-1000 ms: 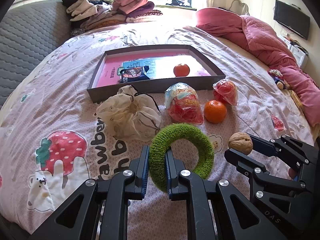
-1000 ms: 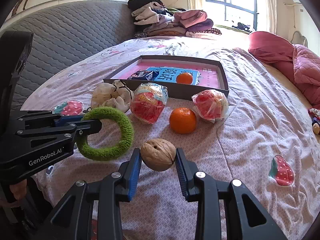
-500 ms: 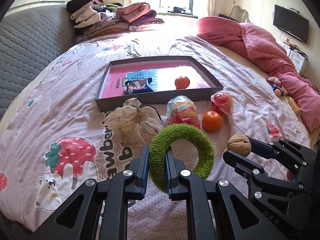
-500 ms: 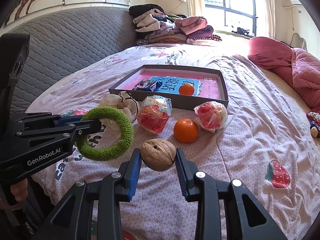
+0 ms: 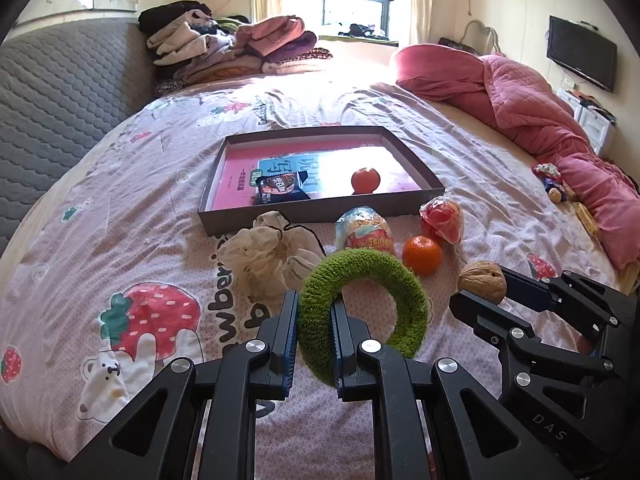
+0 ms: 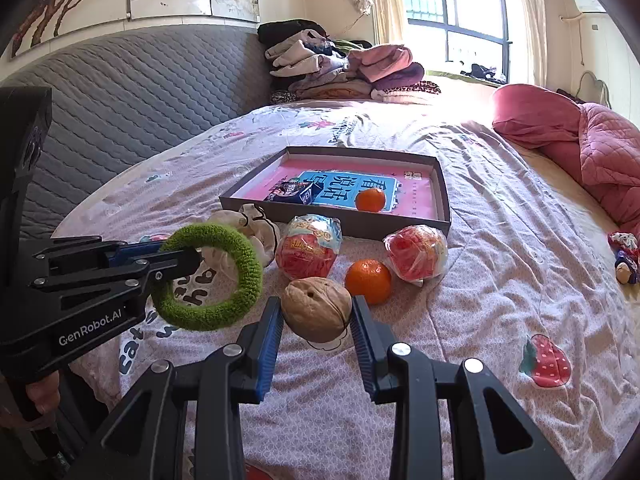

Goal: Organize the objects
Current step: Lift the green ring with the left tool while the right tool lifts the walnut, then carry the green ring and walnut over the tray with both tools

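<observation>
In the left wrist view, the left gripper (image 5: 314, 312) was closed on the near side of a green fuzzy ring (image 5: 362, 312), and the ring stood almost upright between the pads, lifted above the bedsheet (image 5: 100, 240). Beyond the fingertips lay a cream drawstring pouch (image 5: 268, 258), a wrapped snack ball (image 5: 366, 230) and a mandarin (image 5: 422, 254). Farther ahead was a shallow dark box (image 5: 320, 212) with a second mandarin (image 5: 365, 179) and a dark snack packet (image 5: 280, 188) inside. To the right of the fingers, the right gripper (image 5: 486, 286) held a walnut (image 5: 480, 281).

In the right wrist view, the right gripper (image 6: 316, 318) was clamped on the walnut (image 6: 316, 308), one blue pad at each side. Just beyond the fingertips were the mandarin (image 6: 368, 281), the snack ball (image 6: 308, 250) and a red bundle in clear wrap (image 6: 416, 252), perhaps candy. To the left of the fingers, the left gripper (image 6: 188, 256) held the ring (image 6: 212, 276) in the air. The box (image 6: 344, 228) lay farther ahead.
</observation>
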Motion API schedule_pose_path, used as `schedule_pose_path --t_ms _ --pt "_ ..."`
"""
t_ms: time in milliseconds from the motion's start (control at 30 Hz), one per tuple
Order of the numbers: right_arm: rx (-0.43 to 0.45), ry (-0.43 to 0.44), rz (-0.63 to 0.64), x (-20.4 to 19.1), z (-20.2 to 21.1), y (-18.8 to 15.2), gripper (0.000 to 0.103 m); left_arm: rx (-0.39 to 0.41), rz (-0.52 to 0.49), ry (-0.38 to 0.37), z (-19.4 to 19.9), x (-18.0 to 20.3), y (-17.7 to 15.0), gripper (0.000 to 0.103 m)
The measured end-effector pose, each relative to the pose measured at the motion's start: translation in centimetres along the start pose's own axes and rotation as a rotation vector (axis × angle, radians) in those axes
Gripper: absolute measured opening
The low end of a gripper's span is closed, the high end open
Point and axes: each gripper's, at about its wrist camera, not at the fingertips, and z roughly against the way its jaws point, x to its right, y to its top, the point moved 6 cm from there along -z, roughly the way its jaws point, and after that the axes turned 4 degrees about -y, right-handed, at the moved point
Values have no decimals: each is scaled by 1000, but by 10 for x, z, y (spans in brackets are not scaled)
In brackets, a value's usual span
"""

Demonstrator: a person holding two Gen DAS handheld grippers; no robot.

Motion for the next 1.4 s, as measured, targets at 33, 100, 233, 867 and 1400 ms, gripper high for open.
schedule_pose_path --t_ms 33,100,233,867,1400 --pt "5 2 3 0 1 2 35 3 3 -1 0 0 0 14" --pt "15 -1 6 0 3 6 35 7 9 -2 1 -1 2 14" --pt "33 -1 12 -1 4 16 35 15 16 -1 2 -2 4 15" --pt "42 -10 12 10 -2 33 35 41 19 -4 -5 -4 29 14" --pt "61 -20 21 23 -22 59 35 60 15 7 -20 -9 62 15"
